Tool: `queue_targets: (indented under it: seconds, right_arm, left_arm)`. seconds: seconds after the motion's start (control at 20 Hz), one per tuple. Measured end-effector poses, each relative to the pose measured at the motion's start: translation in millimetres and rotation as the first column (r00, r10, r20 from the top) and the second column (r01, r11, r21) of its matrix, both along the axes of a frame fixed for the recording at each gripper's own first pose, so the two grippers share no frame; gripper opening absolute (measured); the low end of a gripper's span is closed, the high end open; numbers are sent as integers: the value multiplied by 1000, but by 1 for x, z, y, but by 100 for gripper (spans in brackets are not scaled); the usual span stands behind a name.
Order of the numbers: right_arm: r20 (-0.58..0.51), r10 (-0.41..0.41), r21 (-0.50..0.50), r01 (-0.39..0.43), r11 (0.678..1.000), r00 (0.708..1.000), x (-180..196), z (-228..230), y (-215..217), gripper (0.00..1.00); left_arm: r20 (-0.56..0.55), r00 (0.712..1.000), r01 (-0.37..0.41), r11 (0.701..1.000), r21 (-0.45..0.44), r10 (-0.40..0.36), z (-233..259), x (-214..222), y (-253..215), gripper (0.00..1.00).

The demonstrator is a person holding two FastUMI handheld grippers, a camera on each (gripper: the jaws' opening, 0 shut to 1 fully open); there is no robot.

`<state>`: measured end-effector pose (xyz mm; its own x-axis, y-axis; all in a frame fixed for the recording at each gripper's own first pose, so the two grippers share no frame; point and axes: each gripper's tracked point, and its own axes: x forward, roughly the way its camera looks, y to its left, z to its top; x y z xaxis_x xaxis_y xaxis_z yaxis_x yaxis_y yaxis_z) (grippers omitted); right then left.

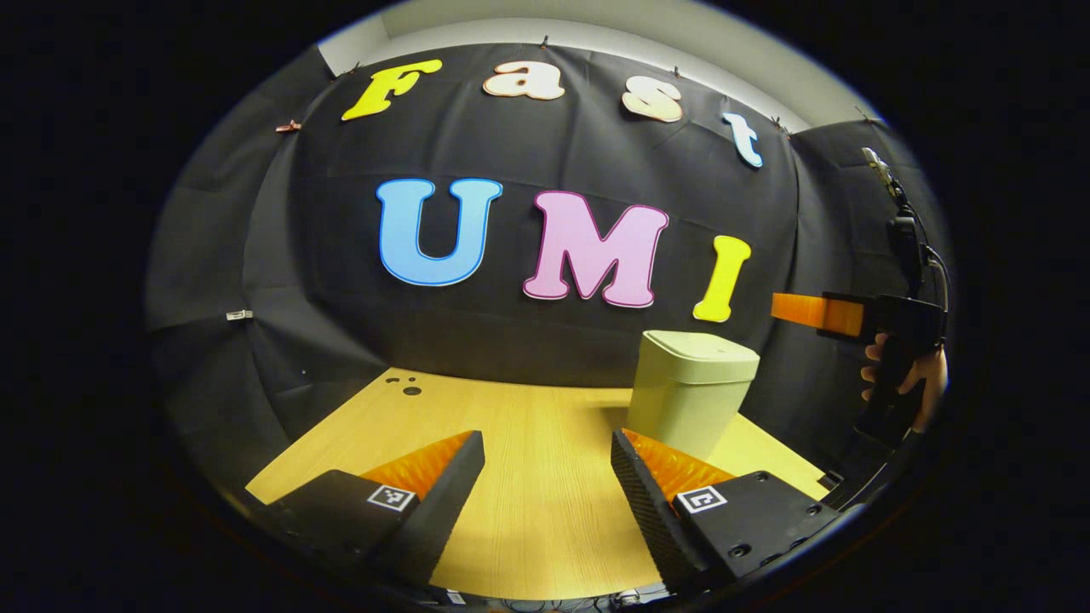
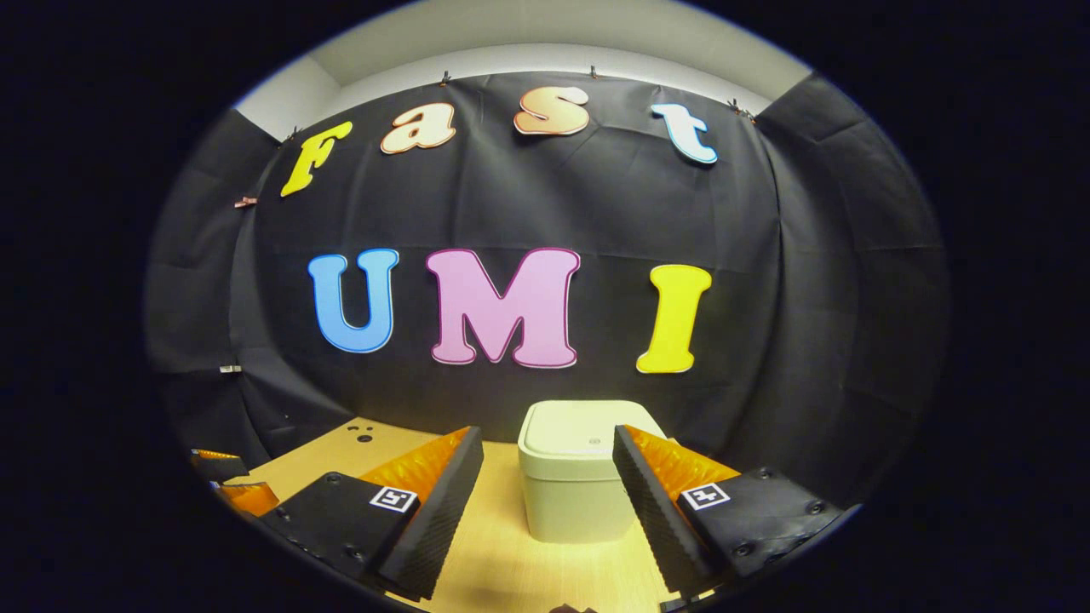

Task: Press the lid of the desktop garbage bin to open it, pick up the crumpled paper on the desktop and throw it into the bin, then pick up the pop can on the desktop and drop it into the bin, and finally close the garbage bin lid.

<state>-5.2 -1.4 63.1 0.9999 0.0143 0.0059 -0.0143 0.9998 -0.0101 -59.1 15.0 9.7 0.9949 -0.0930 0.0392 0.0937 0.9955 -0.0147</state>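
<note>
Both grippers are spread and empty: right gripper is lined up on the bin, left gripper just left of it. Lid looks shut, I think, so press straight down on its center.

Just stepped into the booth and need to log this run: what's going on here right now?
A person holds a two-finger gripper in each hand above a wooden table. The pale garbage bin stands on it with its lid closed. The right gripper is open, empty and pointed at the bin from close by. The left gripper is open and empty too, with the bin ahead to its right. Nothing is being held.
</note>
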Motion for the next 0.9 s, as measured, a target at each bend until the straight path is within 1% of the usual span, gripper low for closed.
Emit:
queue_targets:
  seconds: [0.2,0.35,0.55,0.65,0.8,0.9]
  right_arm:
    - [-58,-42,26,43,999,997,-28,-31,-7,96]
    - [-124,-52,9,53,999,991,-36,-60,-8,96]
    - [-167,-29,24,33,999,985,-33,-72,2,96]
    - [-178,-16,14,19,1000,984,-26,-77,5,96]
    - [-193,-1,15,4,1000,981,-16,-84,9,96]
    - [-179,9,17,-6,1000,984,-8,-81,10,96]
  left_arm:
    - [-13,1000,8,1000,7,-8,-6,-10,2,96]
    - [-34,999,-6,1000,19,7,-18,-9,7,96]
    - [-52,998,-26,1000,-2,26,-26,-2,14,96]
    - [-56,998,-40,999,-11,39,-28,9,9,96]
    - [-69,996,-50,999,-3,50,-29,17,12,96]
    - [-69,996,-50,999,10,50,-28,24,12,96]
